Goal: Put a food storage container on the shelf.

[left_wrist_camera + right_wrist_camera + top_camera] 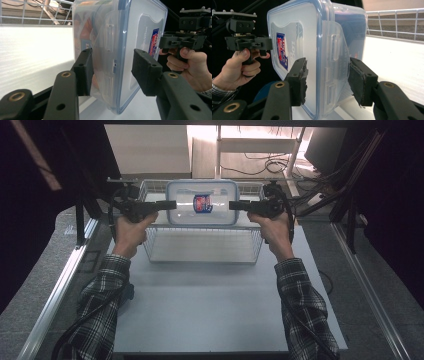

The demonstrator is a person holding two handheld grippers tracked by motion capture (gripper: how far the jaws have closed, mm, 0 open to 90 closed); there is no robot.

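Both tongs — left [172, 205], right [232, 205] — clamped on lidded plastic box [202, 203]

Both arms reach forward — left tool [170, 205] and right tool [235, 205] face inward, gripping.

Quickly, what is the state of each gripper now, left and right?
Left gripper: jaws closed on the left end of the plastic container.
Right gripper: jaws closed on the container's right end, above the wire basket.
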